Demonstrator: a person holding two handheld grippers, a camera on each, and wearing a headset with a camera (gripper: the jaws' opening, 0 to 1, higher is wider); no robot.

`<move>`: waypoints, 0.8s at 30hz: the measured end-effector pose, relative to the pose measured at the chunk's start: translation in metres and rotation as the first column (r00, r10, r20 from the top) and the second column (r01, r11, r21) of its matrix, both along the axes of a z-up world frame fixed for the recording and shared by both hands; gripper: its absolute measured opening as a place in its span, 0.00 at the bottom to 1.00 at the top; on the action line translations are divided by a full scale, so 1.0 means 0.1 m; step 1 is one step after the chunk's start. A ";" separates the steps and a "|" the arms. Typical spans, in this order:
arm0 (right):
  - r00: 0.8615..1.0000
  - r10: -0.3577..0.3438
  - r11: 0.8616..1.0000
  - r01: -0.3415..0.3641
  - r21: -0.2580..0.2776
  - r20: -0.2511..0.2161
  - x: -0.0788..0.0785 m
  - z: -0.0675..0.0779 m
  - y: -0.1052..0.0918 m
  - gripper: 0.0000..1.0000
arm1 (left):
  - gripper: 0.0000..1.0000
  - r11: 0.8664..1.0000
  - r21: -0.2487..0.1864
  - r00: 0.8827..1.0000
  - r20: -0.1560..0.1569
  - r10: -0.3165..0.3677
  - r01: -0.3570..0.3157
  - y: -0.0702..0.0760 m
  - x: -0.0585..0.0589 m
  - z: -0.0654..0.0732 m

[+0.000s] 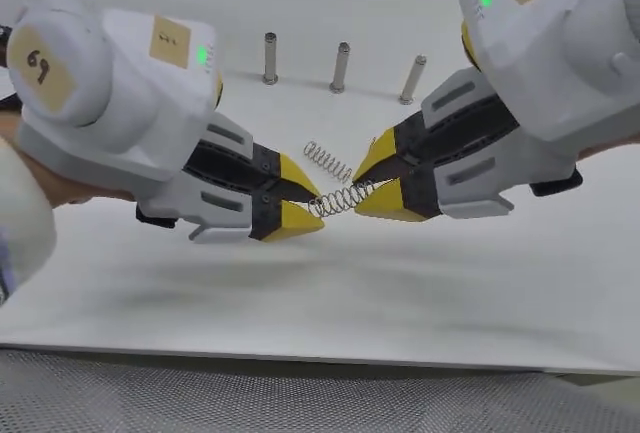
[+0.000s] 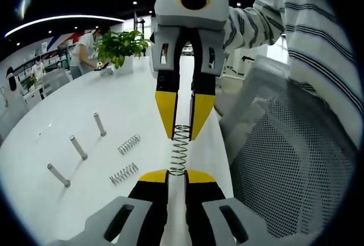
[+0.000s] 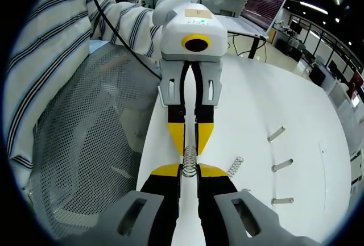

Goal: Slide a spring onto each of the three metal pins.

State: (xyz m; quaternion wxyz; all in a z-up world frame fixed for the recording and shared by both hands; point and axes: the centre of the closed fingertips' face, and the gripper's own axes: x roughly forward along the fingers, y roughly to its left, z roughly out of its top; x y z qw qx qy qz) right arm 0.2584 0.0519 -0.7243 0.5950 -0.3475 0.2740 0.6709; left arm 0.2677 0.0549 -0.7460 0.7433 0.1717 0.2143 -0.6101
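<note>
With left claw (image 1: 318, 208) and right claw (image 1: 358, 196), pinches one spring (image 1: 340, 198) by both ends over the table (image 1: 500, 283). Looks like step one: three metal pins (image 1: 340, 66) bare behind. Needs one claw freed, then a slide onto a pin.

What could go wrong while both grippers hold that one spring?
The spring is pinched at both ends by the left gripper and right gripper; pulling apart might stretch it. If one end slips, it could flick away. Swinging it toward the thin pins could bump the loose spring lying nearby.
</note>
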 end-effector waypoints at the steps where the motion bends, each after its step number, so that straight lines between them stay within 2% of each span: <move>1: 1.000 0.005 1.000 -0.005 -0.005 0.004 0.01 0.00 -0.01 0.07 | 0.02 1.000 -0.002 1.000 0.000 -0.001 0.001 0.00 0.00 0.00; 10: 0.999 0.036 0.999 -0.036 -0.038 0.000 -0.02 -0.02 -0.03 0.07 | 0.02 1.000 -0.009 1.000 -0.008 -0.015 0.015 -0.01 -0.02 -0.01; 20: 0.998 0.058 0.996 -0.058 -0.067 -0.003 -0.04 -0.01 -0.04 0.07 | 0.02 0.999 -0.028 0.999 -0.001 -0.034 0.034 -0.06 -0.05 -0.01; 24: 0.998 0.060 0.995 -0.061 -0.075 -0.006 -0.04 0.00 -0.04 0.07 | 0.02 0.999 -0.040 0.999 -0.019 -0.031 0.030 -0.08 -0.05 0.00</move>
